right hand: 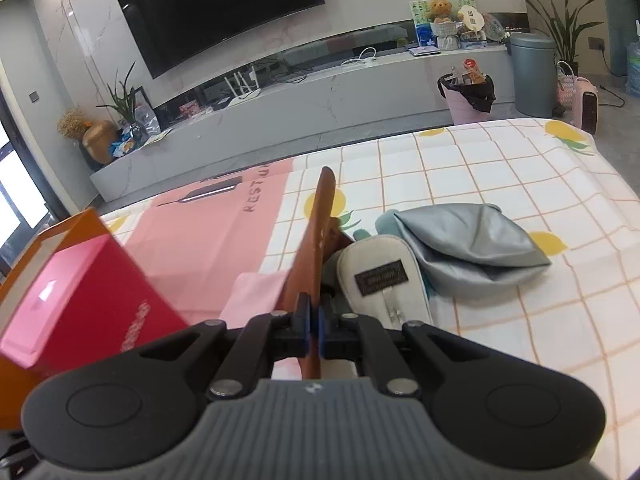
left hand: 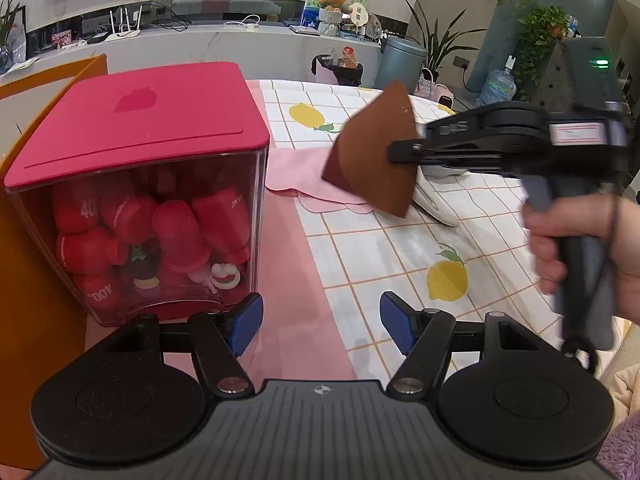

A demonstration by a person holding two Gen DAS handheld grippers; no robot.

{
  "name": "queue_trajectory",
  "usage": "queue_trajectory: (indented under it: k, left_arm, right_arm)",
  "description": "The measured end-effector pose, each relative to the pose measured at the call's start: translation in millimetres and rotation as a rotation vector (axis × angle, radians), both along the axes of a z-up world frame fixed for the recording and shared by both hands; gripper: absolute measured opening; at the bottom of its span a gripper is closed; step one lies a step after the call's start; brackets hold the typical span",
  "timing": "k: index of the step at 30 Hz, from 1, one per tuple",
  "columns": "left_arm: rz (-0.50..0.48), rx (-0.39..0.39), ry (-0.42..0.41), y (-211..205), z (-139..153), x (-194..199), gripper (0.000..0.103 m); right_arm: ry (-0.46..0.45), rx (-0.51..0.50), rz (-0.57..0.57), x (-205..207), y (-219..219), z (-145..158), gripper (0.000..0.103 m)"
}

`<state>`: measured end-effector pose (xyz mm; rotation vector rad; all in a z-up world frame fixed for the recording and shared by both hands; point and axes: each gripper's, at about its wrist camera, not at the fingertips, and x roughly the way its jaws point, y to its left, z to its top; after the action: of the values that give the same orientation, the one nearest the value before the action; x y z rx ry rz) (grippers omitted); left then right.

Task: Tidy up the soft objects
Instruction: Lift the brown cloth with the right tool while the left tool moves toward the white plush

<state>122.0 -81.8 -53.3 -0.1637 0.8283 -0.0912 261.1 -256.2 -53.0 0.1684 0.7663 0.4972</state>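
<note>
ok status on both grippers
Left gripper open, empty. Right gripper shut on folded brown fabric piece, lifted above pink cloth. Nothing blocking.

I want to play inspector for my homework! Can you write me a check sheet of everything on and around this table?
Surface: lemon-print checked tablecloth with a pink panel.
Job's things: brown fan-shaped felt piece lifted above the table; flat pink scalloped cloth; silver-grey satin pouch; white padded pouch with dark label.
Clutter: clear box with red lid holding red soft bottle shapes; orange box behind it.
Grippers: right gripper has its fingers shut on the felt; left gripper is open and holds nothing.
Cables: white leads on the far TV bench.
Surroundings: wall television, teddy bear, grey bin, potted plants.
</note>
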Motion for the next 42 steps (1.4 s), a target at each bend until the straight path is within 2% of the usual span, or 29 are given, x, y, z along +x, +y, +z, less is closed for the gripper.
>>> queue_trajectory:
  k: [3, 6, 12, 13, 15, 16, 17, 18, 19, 23, 28, 32, 35, 36, 38, 39, 42]
  left_arm:
    - [-0.004, 0.006, -0.012, 1, 3, -4, 0.079]
    - [-0.007, 0.006, -0.013, 1, 4, -6, 0.079]
    - [-0.004, 0.01, -0.003, 1, 5, -8, 0.079]
    - [-0.004, 0.009, -0.004, 1, 6, -8, 0.079]
    - [-0.007, 0.011, -0.005, 1, 6, -8, 0.079]
    - [-0.009, 0.014, -0.004, 1, 6, -8, 0.079]
    - [-0.011, 0.016, -0.002, 1, 6, -8, 0.079]
    - [-0.012, 0.018, -0.001, 1, 6, -8, 0.079]
    - [-0.013, 0.017, 0.0, 0, 6, -8, 0.079]
    - [-0.016, 0.015, 0.008, -1, 4, -7, 0.079]
    - [-0.019, 0.015, 0.017, -2, 3, -7, 0.079]
    - [-0.022, 0.014, 0.016, -3, 3, -6, 0.079]
    - [-0.03, 0.011, 0.02, -5, 2, -4, 0.079]
    - [-0.033, 0.011, 0.021, -6, 3, -4, 0.079]
    - [-0.039, 0.016, 0.022, -8, 3, -3, 0.079]
    - [-0.043, 0.019, 0.023, -10, 3, -3, 0.079]
    - [-0.059, 0.036, 0.019, -17, 4, 1, 0.079]
  right_arm:
    - [0.064, -0.14, -0.023, -23, -8, 20, 0.001]
    - [0.037, -0.265, 0.008, -55, -19, 36, 0.001]
    - [0.107, -0.466, -0.104, -87, -48, 20, 0.004]
    - [0.134, -0.486, -0.133, -83, -55, 15, 0.008]
    - [0.169, -0.468, -0.172, -75, -65, 9, 0.01]
    - [0.181, -0.432, -0.184, -71, -69, 6, 0.032]
    - [0.203, -0.394, -0.201, -66, -73, 4, 0.07]
    - [0.226, -0.365, -0.217, -62, -74, 1, 0.085]
    - [0.242, -0.344, -0.228, -59, -74, -1, 0.094]
    - [0.322, -0.281, -0.305, -44, -70, -11, 0.097]
    - [0.369, -0.34, -0.41, -27, -62, -25, 0.099]
    - [0.362, -0.393, -0.39, -25, -53, -29, 0.1]
    - [0.353, -0.394, -0.354, -27, -54, -29, 0.099]
    - [0.34, -0.398, -0.314, -28, -54, -29, 0.097]
    - [0.293, -0.402, -0.234, -32, -52, -24, 0.08]
    - [0.287, -0.404, -0.221, -33, -51, -22, 0.077]
    - [0.269, -0.397, -0.197, -35, -51, -19, 0.058]
